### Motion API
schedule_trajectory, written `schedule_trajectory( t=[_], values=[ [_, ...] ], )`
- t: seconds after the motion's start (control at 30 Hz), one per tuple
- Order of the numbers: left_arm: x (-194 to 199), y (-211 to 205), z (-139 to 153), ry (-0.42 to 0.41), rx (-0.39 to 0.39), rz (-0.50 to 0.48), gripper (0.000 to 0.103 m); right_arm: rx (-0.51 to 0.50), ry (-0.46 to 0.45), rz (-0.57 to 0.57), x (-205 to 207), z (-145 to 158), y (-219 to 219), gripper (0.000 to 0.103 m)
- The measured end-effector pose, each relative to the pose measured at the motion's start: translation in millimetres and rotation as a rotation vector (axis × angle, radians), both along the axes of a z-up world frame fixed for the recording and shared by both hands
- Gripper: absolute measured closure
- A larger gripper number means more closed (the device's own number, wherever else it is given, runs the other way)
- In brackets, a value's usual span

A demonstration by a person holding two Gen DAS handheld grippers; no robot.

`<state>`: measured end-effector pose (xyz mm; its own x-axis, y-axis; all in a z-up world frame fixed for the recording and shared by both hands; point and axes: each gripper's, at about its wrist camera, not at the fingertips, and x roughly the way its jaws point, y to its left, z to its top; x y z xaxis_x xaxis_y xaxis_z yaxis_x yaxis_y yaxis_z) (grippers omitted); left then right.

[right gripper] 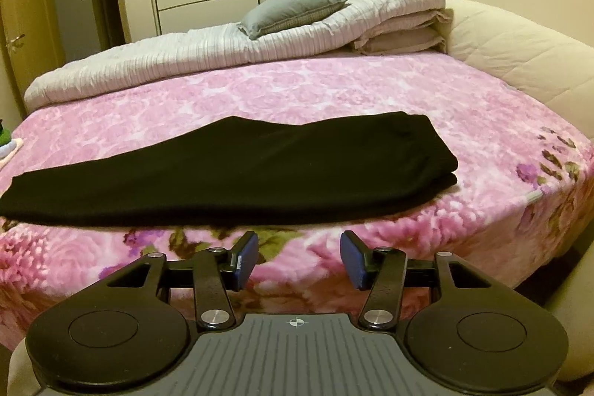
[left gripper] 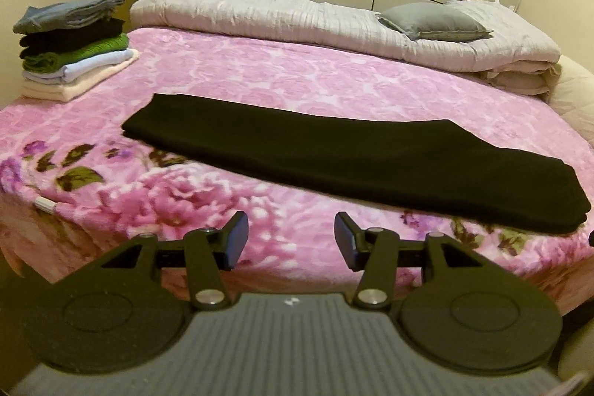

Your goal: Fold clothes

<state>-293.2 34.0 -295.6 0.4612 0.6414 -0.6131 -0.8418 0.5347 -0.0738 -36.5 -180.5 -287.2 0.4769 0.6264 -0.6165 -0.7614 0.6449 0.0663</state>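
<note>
The black garment [left gripper: 334, 154] lies flat on the pink floral blanket [left gripper: 260, 73], folded lengthwise into a long band that runs parallel to the near edge of the bed. In the right wrist view the same garment [right gripper: 230, 169] shows at least two layers at its right end, where the edges are stacked.

The left gripper [left gripper: 291, 242] is held over the near edge of the blanket, short of the garment, with its jaws apart and nothing between them. The right gripper [right gripper: 299, 260] sits in the same attitude: jaws apart, empty, just short of the garment's near edge.

A stack of folded clothes [left gripper: 74, 47] stands at the far left corner of the bed, well apart from the black garment; it holds grey-blue, black, green, pale blue and cream items from top to bottom, as far as the lens distortion allows. A rolled white quilt [left gripper: 297, 21] lies along the far side, with a grey cushion [left gripper: 430, 21] resting on it
</note>
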Motion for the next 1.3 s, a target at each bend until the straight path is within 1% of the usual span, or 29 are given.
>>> schedule_trajectory(
  t=[0.23,0.47,0.6,0.73,0.87,0.93,1.0,1.1,1.17,1.23,1.3],
  values=[
    [-19.3,2.3,4.7,0.016,0.023,0.051,0.054,-0.002,0.010,0.029,-4.3,-3.0,7.3,0.050],
    [-24.9,4.7,5.7,0.022,0.024,0.056,0.054,-0.002,0.010,0.050,-7.6,-3.6,10.8,0.050],
    [-23.2,7.0,4.4,0.016,0.010,0.043,0.054,-0.004,0.011,0.044,-3.1,-2.5,11.5,0.050],
    [-25.3,16.3,-3.9,-0.017,-0.041,0.033,0.053,-0.012,0.022,0.027,5.5,-6.5,14.8,0.050],
    [-31.2,33.0,-20.0,-0.078,-0.120,0.044,0.053,-0.027,0.053,0.010,19.7,-18.3,22.4,0.050],
    [-36.4,45.0,-31.0,-0.128,-0.162,0.056,0.053,-0.019,0.091,-0.002,30.7,-28.0,25.0,0.050],
    [-42.7,59.2,-42.2,-0.188,-0.210,0.075,0.054,0.016,0.144,-0.009,43.6,-37.6,24.9,0.050],
    [-57.8,86.6,-61.2,-0.317,-0.297,0.145,0.054,0.087,0.223,-0.027,64.4,-50.0,23.9,0.050],
    [-68.0,105.9,-73.3,-0.397,-0.348,0.221,0.053,0.134,0.275,-0.042,79.4,-57.2,23.5,0.050],
    [-76.0,122.6,-82.5,-0.450,-0.389,0.301,0.052,0.174,0.329,-0.055,93.7,-62.3,24.2,0.050],
    [-81.3,139.4,-87.7,-0.482,-0.412,0.358,0.051,0.206,0.383,-0.076,108.5,-65.1,26.8,0.050]
  ],
)
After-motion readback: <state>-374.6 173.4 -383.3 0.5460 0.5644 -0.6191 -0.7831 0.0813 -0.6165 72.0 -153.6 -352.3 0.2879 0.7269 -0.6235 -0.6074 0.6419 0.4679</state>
